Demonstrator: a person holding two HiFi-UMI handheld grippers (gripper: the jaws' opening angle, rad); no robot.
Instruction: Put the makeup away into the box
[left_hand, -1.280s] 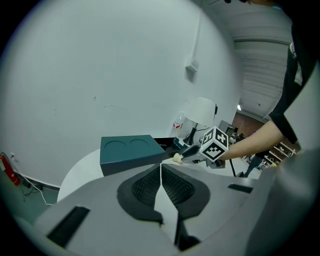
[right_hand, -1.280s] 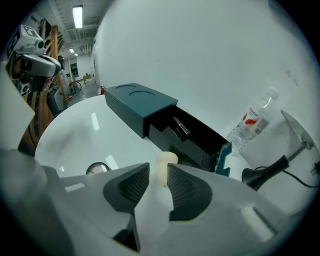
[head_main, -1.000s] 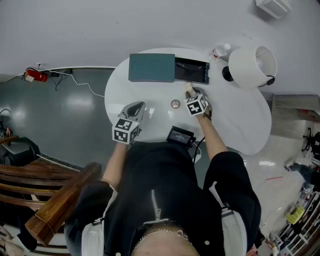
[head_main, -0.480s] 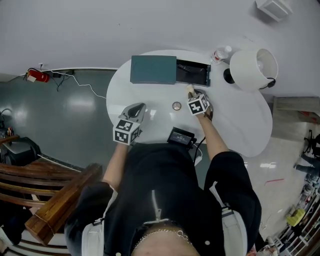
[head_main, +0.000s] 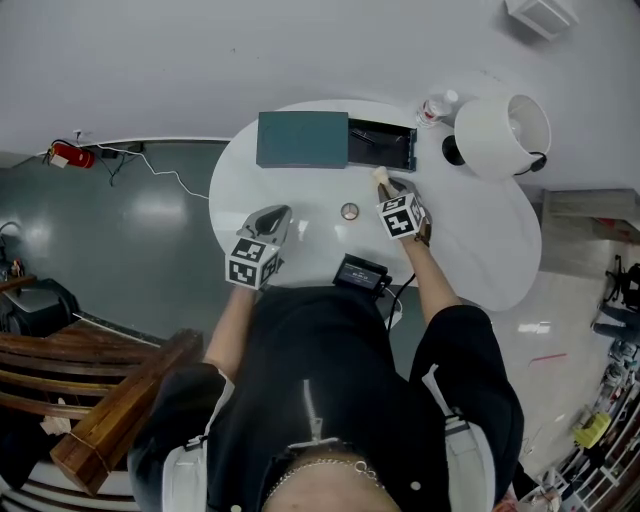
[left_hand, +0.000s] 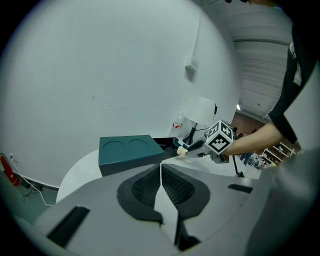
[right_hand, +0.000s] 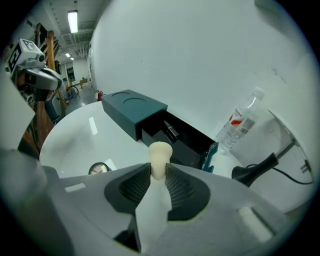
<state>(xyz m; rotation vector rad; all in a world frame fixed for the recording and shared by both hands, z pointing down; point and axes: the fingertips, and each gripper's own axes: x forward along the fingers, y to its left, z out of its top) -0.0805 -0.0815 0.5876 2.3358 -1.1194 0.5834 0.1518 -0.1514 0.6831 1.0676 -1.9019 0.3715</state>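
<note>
A round white table (head_main: 480, 250) carries everything, with a white lamp shade (head_main: 495, 130) over its far right part. At the far edge lies a teal box (head_main: 302, 139), and its dark drawer (head_main: 400, 160) is slid out to the right with a slim black item (right_hand: 171, 132) lying inside. The left gripper (head_main: 270, 218) hangs over the near left of the table, jaws pressed together with nothing between them. The right gripper (head_main: 383, 181) points down just short of the open drawer. Its jaws have just been closing and now pinch a cream makeup applicator (right_hand: 160, 152), whose rounded tip sticks out past the pads. A black device (head_main: 361, 271) sits at the near edge. A clear water bottle (head_main: 436, 104) stands between drawer and lamp. A small round compact (head_main: 349, 211) lies on the table, left of the right gripper.
</note>
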